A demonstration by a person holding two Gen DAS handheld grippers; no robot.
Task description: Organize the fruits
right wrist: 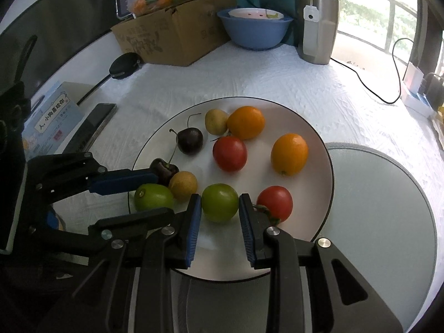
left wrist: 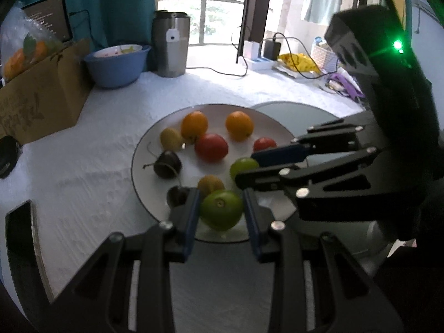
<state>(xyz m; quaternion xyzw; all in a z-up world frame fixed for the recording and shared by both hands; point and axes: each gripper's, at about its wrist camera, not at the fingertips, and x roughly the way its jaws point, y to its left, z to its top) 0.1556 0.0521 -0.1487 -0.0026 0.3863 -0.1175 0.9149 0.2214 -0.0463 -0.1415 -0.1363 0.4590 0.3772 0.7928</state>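
1. Left gripper (left wrist: 221,211) with jaws apart, flanking a green fruit (left wrist: 221,213) at the white plate's (left wrist: 155,138) near rim; contact unclear.
2. Right gripper (right wrist: 219,216) likewise parted around a second green fruit (right wrist: 219,202) on that plate.
3. Red tomato (right wrist: 274,202) just beside the right gripper's outer finger.

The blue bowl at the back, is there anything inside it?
Inside the blue bowl sits a smaller white dish with pink dots and a yellow-green scrap at its rim. The dish covers the bowl's bottom, so anything beneath it cannot be seen.
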